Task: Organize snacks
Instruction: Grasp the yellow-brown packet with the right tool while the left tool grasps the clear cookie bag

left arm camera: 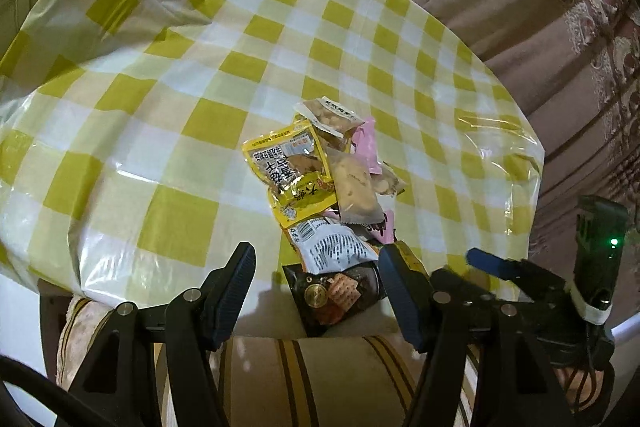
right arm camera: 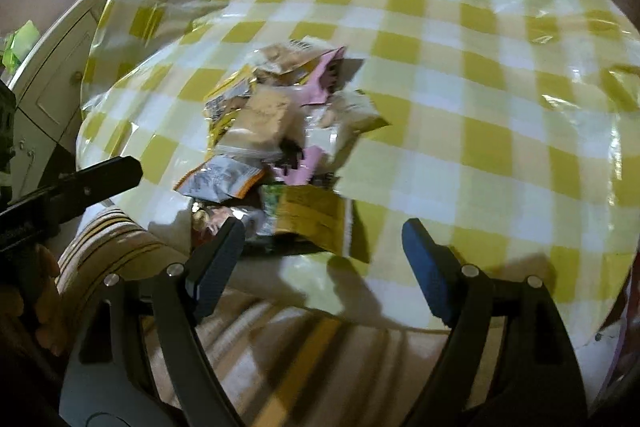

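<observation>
A heap of snack packets lies on the table, toward its near edge at 6 o'clock. The left hand-held gripper hangs over the heap's near end; the right hand-held gripper sits beside it at 3 o'clock. Sofa cushions run behind, from 12 to 3 o'clock. What seems a cabinet stands at 9 o'clock.

A home living room is indicated. A table is covered by a yellow-and-white checked plastic tablecloth, and behind it a brown sofa with lace-patterned covers is seen. A striped cushioned seat and a white cabinet are placed beside the table.
</observation>
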Demonstrator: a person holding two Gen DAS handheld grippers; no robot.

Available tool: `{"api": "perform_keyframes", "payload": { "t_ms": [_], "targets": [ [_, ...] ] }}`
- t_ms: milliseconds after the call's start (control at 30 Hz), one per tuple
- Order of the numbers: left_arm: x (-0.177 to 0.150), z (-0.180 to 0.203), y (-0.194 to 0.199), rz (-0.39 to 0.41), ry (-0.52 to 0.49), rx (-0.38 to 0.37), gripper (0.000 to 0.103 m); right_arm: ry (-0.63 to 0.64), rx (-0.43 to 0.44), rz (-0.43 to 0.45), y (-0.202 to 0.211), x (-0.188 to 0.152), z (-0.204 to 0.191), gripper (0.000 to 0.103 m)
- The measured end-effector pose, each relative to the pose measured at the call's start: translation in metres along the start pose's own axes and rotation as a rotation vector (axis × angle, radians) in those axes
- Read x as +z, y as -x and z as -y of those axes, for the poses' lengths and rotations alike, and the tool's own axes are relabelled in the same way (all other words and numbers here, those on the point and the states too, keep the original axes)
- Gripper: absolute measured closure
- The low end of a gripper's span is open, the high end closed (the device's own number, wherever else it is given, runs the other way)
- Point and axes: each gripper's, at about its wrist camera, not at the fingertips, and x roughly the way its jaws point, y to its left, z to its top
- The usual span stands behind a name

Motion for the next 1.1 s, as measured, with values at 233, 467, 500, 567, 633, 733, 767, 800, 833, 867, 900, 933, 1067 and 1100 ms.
{"api": "perform_keyframes", "payload": {
  "t_ms": [233,467,500,567,633,733,767,800,833,867,900,933,1067,1100],
  "targets": [
    [0.005,0.001,-0.005,0.006,-0.005,0.004,0.038,-0.045,0.014,-0.063,-0.031,0.008,0.004,0.02],
    [0.016,0.008,-0.015,0.008,-0.03,0.022,0.038,-0.039,0.013,-0.1,-0.049,0.011,0.002,0.034],
    [0.018,0.009,-0.017,0.008,-0.034,0.028,0.038,-0.039,0.022,-0.107,-0.051,0.01,0.002,0.035],
    [0.021,0.011,-0.022,0.005,-0.039,0.038,0.038,-0.045,0.042,-0.115,-0.053,0.008,0.003,0.039],
    [0.025,0.014,-0.027,0.004,-0.049,0.052,0.039,-0.051,0.061,-0.111,-0.053,0.007,0.005,0.042],
    [0.028,0.022,-0.036,-0.007,-0.081,0.072,0.039,-0.061,0.074,-0.094,-0.052,0.005,0.007,0.055],
    [0.029,0.026,-0.04,-0.015,-0.092,0.078,0.039,-0.065,0.076,-0.09,-0.051,0.004,0.008,0.055],
    [0.03,0.031,-0.046,-0.026,-0.111,0.084,0.039,-0.068,0.074,-0.086,-0.05,0.003,0.009,0.055],
    [0.03,0.036,-0.05,-0.034,-0.126,0.087,0.039,-0.071,0.076,-0.083,-0.049,0.002,0.01,0.056],
    [0.031,0.041,-0.055,-0.044,-0.143,0.091,0.039,-0.073,0.077,-0.08,-0.048,0.002,0.011,0.056],
    [0.031,0.045,-0.058,-0.05,-0.155,0.095,0.039,-0.076,0.077,-0.076,-0.047,0.001,0.012,0.056],
    [0.032,0.048,-0.062,-0.055,-0.166,0.099,0.039,-0.08,0.076,-0.07,-0.046,0.0,0.013,0.056],
    [0.034,0.062,-0.078,-0.081,-0.198,0.119,0.039,-0.115,0.068,-0.041,-0.039,-0.002,0.021,0.057],
    [0.035,0.064,-0.082,-0.089,-0.203,0.129,0.039,-0.127,0.067,-0.034,-0.038,-0.003,0.023,0.057]
  ]
}}
